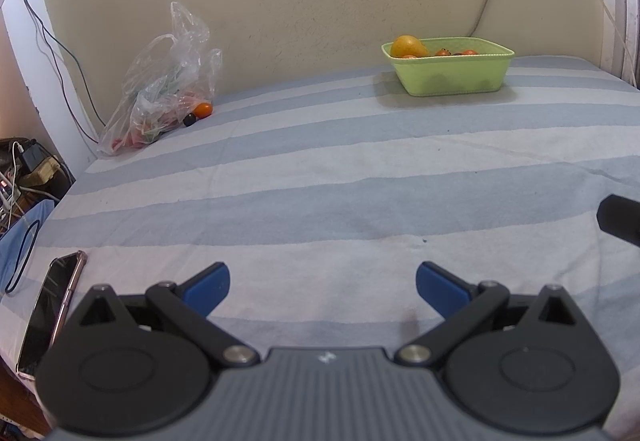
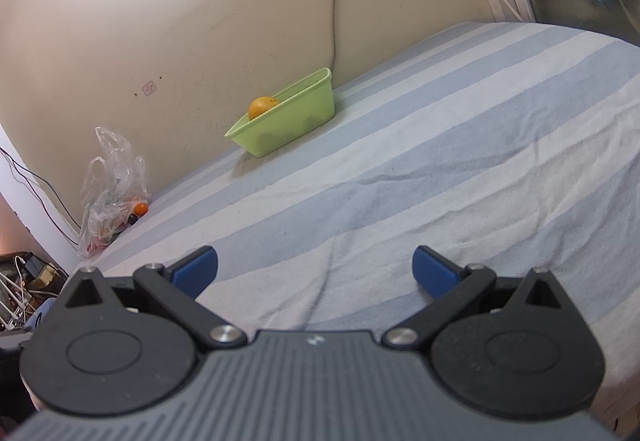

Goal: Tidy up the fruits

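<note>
Left gripper (image 1: 322, 288) low over the striped sheet (image 1: 320, 169), blue pads (image 1: 208, 287) wide apart, nothing between them. Right gripper (image 2: 315, 271) likewise spread and empty, tilted over the same sheet.

Green basket (image 1: 452, 75) far ahead by the wall, well apart from both tools; a large orange (image 1: 406, 46) at its left end, a few smaller reddish fruits beside it, kind unclear. From the right wrist, only the orange showing above the rim.

Clear bag (image 1: 160, 93) slumped against the wall far left, reddish and green contents inside, blurred. Small orange fruit (image 1: 204, 109) and dark fruit (image 1: 189, 119) just outside its mouth, touching.

Phone (image 1: 48, 315) flat at the sheet's near left edge.
</note>
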The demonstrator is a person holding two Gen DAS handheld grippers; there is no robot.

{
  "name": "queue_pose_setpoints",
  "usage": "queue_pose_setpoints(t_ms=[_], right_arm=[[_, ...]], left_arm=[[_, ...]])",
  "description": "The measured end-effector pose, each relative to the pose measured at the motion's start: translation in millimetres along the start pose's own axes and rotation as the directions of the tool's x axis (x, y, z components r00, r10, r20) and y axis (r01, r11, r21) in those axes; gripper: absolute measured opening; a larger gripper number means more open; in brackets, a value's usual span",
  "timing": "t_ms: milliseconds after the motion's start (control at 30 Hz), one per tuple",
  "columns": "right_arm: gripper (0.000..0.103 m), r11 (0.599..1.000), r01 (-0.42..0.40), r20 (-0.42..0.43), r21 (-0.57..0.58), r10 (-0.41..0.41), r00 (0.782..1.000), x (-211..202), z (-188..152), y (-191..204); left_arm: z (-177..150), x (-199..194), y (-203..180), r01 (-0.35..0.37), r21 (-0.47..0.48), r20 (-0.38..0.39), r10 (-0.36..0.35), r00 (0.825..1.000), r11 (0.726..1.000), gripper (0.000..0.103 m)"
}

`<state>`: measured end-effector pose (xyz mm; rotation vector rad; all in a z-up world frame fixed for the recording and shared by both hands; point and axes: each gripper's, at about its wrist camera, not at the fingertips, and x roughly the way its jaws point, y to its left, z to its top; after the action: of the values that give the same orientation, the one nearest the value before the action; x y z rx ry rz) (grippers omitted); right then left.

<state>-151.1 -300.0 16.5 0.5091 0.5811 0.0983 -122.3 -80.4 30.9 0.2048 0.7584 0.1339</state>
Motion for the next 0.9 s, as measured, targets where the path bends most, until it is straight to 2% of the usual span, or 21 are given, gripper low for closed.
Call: queue_pose_setpoints(t_ms=[900], right_arm=[[0.103, 1.000, -0.001, -0.002, 0.000, 0.001, 1.000, 0.1, 0.5, -1.1]], left_arm=[[1.8, 6.1, 0.3, 0.013, -0.004, -0.031, -0.013, 0.999, 1.000, 0.103]])
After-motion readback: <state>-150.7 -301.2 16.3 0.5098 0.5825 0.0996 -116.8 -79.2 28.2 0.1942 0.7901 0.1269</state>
